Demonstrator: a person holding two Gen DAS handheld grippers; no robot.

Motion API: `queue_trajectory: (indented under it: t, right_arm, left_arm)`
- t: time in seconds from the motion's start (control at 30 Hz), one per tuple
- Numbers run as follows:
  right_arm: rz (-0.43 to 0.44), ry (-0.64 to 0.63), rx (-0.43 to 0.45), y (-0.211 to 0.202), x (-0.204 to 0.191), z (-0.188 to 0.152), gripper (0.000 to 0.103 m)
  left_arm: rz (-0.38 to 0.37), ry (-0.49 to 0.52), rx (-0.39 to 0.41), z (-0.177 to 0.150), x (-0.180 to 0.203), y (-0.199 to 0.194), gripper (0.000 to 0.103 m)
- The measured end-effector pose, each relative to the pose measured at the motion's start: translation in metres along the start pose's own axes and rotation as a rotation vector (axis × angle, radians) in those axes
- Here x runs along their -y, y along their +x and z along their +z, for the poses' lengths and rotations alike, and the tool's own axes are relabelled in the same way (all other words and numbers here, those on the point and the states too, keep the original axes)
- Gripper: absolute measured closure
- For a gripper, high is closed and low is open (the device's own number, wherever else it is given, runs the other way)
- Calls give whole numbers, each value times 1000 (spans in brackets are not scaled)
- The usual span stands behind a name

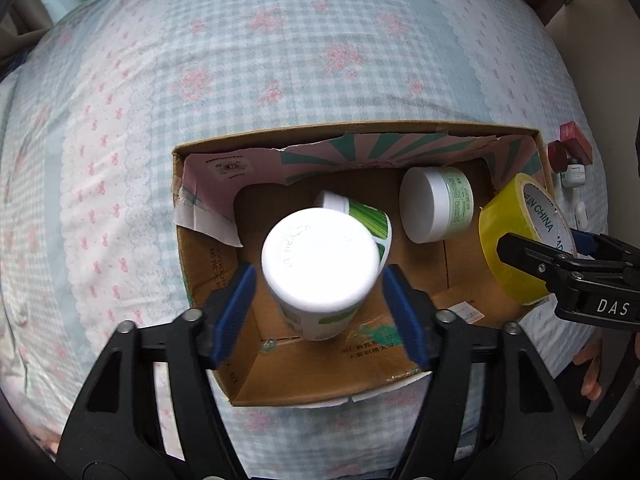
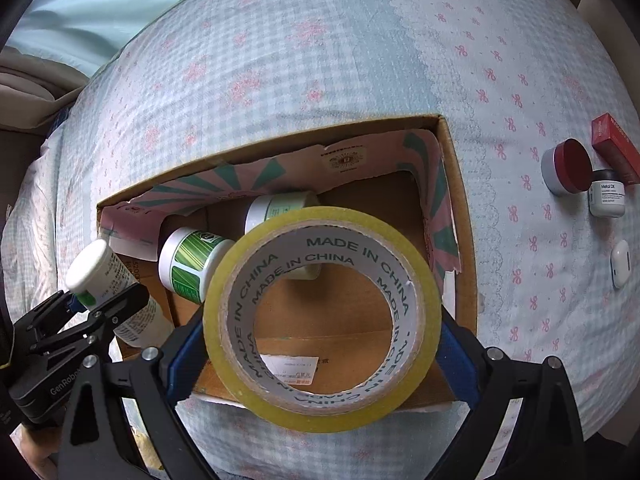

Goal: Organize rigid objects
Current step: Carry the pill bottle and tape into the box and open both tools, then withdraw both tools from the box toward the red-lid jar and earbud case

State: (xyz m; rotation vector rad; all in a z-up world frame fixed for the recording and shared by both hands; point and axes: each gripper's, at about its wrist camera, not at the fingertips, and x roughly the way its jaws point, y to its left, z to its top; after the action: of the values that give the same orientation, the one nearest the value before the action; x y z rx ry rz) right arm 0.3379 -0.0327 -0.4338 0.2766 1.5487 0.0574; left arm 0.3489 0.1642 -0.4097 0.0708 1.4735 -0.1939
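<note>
An open cardboard box [image 1: 400, 376] [image 2: 460, 200] lies on the checked bedspread. My left gripper [image 1: 320, 296] is shut on a white bottle with a green label [image 1: 320, 256] and holds it over the box; it also shows in the right wrist view [image 2: 108, 280]. My right gripper [image 2: 320, 344] is shut on a yellow tape roll [image 2: 320, 408] above the box's right part; the roll also shows in the left wrist view [image 1: 500, 240]. Inside the box lie a green-labelled jar [image 1: 368, 216] [image 2: 188, 264] and a white-lidded jar [image 1: 436, 204] [image 2: 276, 206].
On the bedspread right of the box lie a red-lidded jar [image 2: 568, 166], a red carton [image 2: 614, 148], a small white jar with a dark lid [image 2: 608, 196] and a white earbud case [image 2: 620, 264]. The bed's edge runs along the right.
</note>
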Motion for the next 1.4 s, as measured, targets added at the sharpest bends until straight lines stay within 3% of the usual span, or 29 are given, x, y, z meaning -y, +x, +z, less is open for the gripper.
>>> queue_trajectory:
  t: [0.03,0.1,0.37,0.7,1.03,1.4]
  right_arm:
    - [-7,4,-10,2,0,1,5]
    - [9,21,-2,2,3,1,0]
    - [40,44,-1,-7,6,-4,0]
    - [35,4,1,-24,-6,-19,0]
    - [-3,-68,67,-62,-20,-45,0]
    - [-71,-127,208,-120,-33,-95,0]
  left_arm:
    - [9,11,23,0,2,-5,0]
    - [-3,33,51,1,4,-13,0]
    - [-15,1,39,-8,-5,-17,0]
    - [-2,-14,95,-24,-8,-46,0]
    - [-1,-28,180,-54,-9,-87,0]
    - [5,-33,283,-109,-9,-142,0]
